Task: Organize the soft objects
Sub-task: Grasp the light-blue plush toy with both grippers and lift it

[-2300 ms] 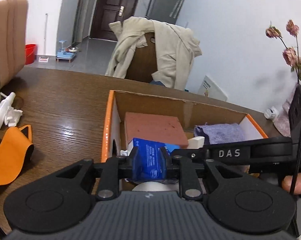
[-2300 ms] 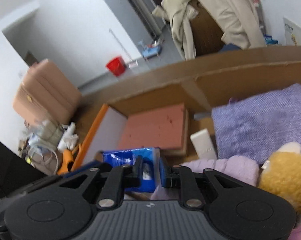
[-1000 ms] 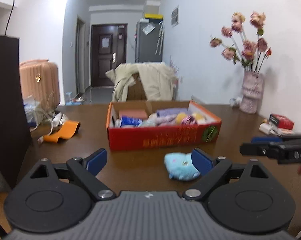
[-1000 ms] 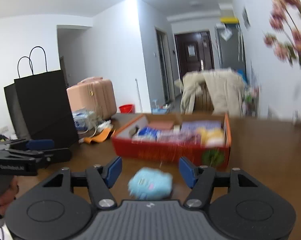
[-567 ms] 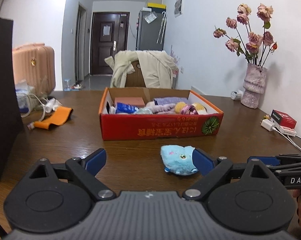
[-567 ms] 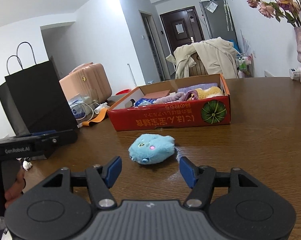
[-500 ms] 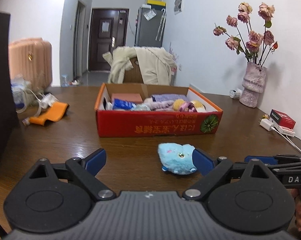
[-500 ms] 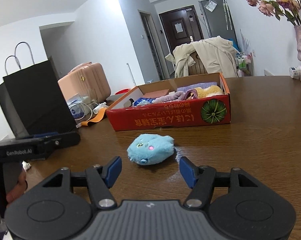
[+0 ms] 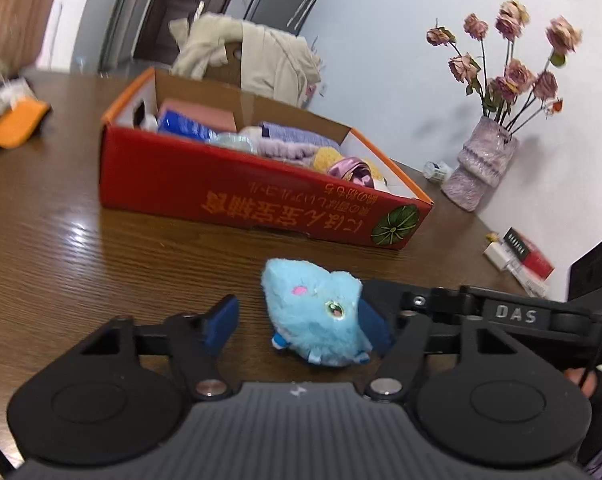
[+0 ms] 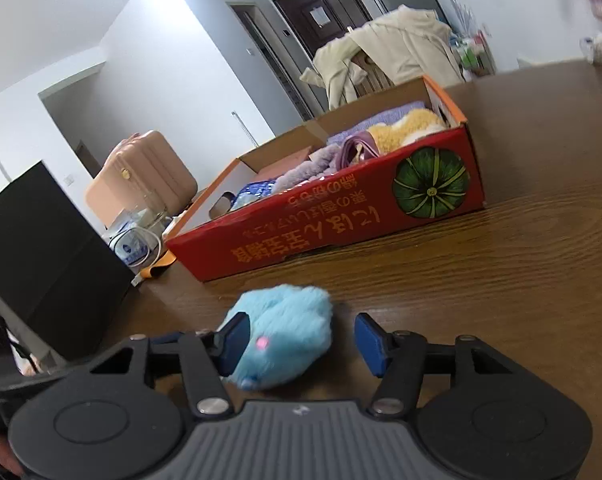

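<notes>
A light-blue plush toy [image 9: 313, 320] [image 10: 285, 332] lies on the brown table in front of the red cardboard box [image 9: 241, 200] [image 10: 341, 232]. The box holds towels, plush and a blue pack. My left gripper [image 9: 299, 326] straddles the toy. Its jaws are closing: the right pad is at the toy's side and a gap shows at the left pad. My right gripper [image 10: 301, 343] straddles the same toy from the other side. Its jaws are closing too: the left pad is against the fur and the right pad stands clear. The right gripper's body [image 9: 481, 312] shows in the left wrist view.
A vase of dried flowers [image 9: 481, 168] and a small red packet [image 9: 529, 252] stand at the table's right. An orange cloth [image 9: 9, 124] lies at the left. A black bag [image 10: 33, 248], a pink suitcase [image 10: 141, 176] and a coat-draped chair [image 9: 253, 56] are beyond.
Both grippers came down and forward onto the blue toy, which now sits between each pair of jaws. Both pairs of jaws have narrowed, and both views have tilted.
</notes>
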Available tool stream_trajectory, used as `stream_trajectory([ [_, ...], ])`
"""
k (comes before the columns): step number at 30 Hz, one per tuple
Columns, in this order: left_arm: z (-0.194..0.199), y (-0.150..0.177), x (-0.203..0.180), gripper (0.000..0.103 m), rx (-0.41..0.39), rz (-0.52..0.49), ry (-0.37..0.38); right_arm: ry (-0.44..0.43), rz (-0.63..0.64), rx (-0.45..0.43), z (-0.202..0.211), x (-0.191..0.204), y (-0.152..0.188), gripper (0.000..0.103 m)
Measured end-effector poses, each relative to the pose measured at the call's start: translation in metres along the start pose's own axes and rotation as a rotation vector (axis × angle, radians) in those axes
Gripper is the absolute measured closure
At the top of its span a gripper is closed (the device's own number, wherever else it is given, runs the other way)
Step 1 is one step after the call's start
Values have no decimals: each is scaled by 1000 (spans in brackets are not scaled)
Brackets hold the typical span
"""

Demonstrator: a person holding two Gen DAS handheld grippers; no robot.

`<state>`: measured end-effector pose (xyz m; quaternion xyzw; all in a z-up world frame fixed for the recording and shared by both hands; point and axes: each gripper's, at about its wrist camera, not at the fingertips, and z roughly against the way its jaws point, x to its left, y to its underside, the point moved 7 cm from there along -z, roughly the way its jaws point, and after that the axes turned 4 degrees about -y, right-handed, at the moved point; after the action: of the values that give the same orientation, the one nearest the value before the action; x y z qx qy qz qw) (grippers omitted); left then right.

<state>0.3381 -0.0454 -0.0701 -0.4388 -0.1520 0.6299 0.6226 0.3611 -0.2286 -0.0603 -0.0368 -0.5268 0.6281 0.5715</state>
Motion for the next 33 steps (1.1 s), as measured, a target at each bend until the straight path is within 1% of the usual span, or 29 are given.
stream_trajectory([
  [1, -5, 0, 3, 56, 11, 17, 18, -6, -4, 2, -5, -2, -1, 53],
  [2, -7, -1, 3, 62, 16, 27, 41, -16, -10, 4, -11, -4, -2, 56],
  [3, -9, -2, 4, 63, 19, 36, 68, -26, -23, 14, -16, -6, -2, 61],
  [6, -14, -2, 3, 64, 15, 17, 98, -82, -53, 21, -24, -8, -2, 68],
  [9, -19, -3, 9, 64, 27, 59, 135, -102, -55, 22, -27, -9, -1, 68],
  [12, -22, -4, 14, 63, 43, 100, 164, -128, -87, 33, -29, -13, -2, 68],
  [15, -23, -4, 15, 63, 43, 104, 166, -140, -100, 38, -31, -15, -3, 68],
  [22, -22, -4, 12, 64, 28, 77, 154, -132, -73, 31, -30, -12, -2, 68],
  [25, -18, -3, 10, 65, 17, 69, 148, -127, -61, 27, -29, -10, -1, 69],
  [27, -10, -3, 4, 66, 1, 55, 128, -125, -54, 22, -26, -8, -1, 71],
  [29, 10, -4, -5, 67, -44, 35, 120, -123, -43, 10, -17, -1, 1, 72],
  [33, 51, -6, -23, 67, -120, 8, 138, -127, 8, -62, 19, 27, 3, 72],
])
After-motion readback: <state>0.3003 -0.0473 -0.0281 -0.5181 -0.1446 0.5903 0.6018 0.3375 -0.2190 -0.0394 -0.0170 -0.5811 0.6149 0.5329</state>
